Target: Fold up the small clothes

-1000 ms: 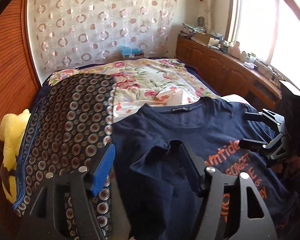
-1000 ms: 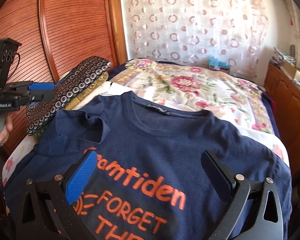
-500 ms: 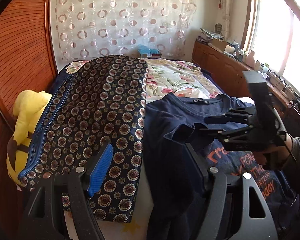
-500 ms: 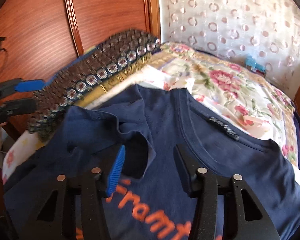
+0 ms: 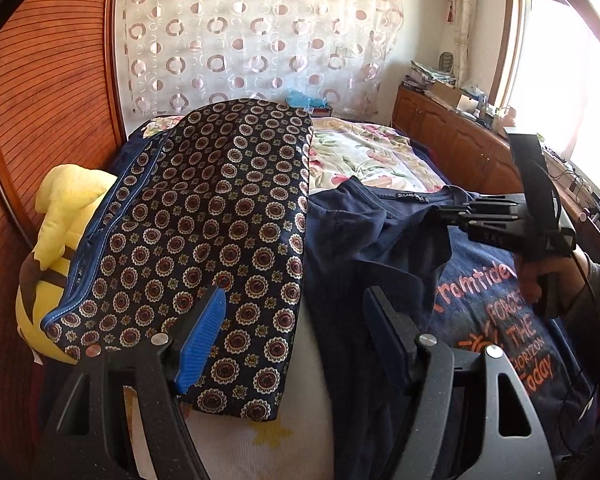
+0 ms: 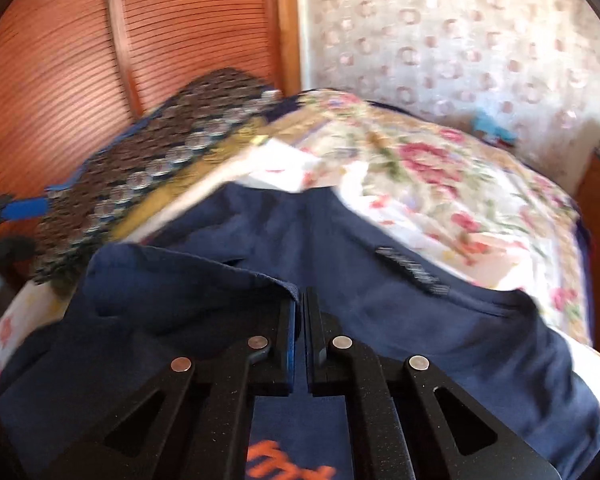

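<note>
The bed (image 5: 364,152), under a floral quilt, carries a navy T-shirt (image 5: 380,264) with orange lettering, spread face up across its near right part, beside a dark patterned pillow (image 5: 220,216) on the left. The shirt looks light and limp: it will likely sag and wrinkle wherever it is lifted, so a seam or hem, such as a sleeve edge or shoulder, gives the surest hold.

The right gripper (image 6: 300,300) has just been closing; its jaws now stand together, pinching the folded-over edge of the left sleeve (image 6: 204,276). The left gripper (image 5: 296,328) hovers at the near left of the shirt, jaws well apart, holding nothing; whether it touches cloth I cannot tell.
</note>
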Demonstrator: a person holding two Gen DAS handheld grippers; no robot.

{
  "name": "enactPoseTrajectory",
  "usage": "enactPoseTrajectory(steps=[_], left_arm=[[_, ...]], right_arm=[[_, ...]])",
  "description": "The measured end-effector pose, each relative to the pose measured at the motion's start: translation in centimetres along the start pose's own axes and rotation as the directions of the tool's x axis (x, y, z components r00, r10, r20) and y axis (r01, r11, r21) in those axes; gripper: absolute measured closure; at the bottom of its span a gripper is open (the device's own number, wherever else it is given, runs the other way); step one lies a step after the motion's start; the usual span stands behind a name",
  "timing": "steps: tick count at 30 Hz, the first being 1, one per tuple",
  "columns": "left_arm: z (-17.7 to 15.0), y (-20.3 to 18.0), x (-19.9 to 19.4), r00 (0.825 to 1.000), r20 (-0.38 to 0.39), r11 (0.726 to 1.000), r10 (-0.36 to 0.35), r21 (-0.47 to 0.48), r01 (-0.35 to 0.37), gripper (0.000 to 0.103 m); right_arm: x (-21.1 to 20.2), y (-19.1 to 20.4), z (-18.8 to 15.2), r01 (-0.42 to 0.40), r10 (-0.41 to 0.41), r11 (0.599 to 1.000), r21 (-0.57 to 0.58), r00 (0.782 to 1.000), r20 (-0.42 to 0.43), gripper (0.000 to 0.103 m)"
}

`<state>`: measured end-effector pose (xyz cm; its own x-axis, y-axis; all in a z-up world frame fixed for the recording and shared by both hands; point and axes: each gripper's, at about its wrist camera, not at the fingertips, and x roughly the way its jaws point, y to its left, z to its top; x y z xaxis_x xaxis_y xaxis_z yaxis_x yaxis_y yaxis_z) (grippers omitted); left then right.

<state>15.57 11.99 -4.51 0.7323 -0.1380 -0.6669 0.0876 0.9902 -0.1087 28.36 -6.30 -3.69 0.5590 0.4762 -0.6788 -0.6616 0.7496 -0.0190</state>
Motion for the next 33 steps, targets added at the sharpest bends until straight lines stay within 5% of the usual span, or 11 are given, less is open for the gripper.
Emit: enactPoseTrajectory(steps=[3,11,17,26,29,33], left_arm=[[-0.3,0.0,0.0,1.0,-0.005,1.0,-0.001,-0.002,0.001,0.031],[-1.3,-0.1,-0.5,1.0,-0.007,1.0,0.002,-0.005,-0.002,0.031],[-1.7,-0.2,-0.8,1.0,-0.002,1.0,0.004,-0.009,-0.004,0.031],[-2.4,-0.1,-1.2,1.0,0.0,1.0,0.005,-0.02,-0.005,0.031],[-2.7,-0.1,-1.3,1.0,-0.003,1.0,0.002,-0.021,-0.002,0.031],[-2.9,-0.2,-1.3,1.0,-0.005,1.0,0.0,-0.022,0.0,0.031]], right_arm=[[0.4,-0.3,-0.5,0.026,-0.025,0.999,0.032,0.999,-0.024,0.079],[-1.3,2.9,-2.3,0.038,-0.038,0.999,0.012,0.999,0.002,0.063],[-4.0,5.5,-2.7,-0.092,0.092,0.996,-0.015,0.996,0.013,0.063],[-1.6,7.6,-2.3,-0.247,0.245,0.967,-0.065,0.969,-0.037,0.063],[-0.6,7.2,-2.4,-0.278,0.273,0.958,-0.071,0.959,-0.075,0.09],[-1.4,6.2,-2.8,-0.303,0.299,0.951,-0.057,0.952,-0.067,0.097]])
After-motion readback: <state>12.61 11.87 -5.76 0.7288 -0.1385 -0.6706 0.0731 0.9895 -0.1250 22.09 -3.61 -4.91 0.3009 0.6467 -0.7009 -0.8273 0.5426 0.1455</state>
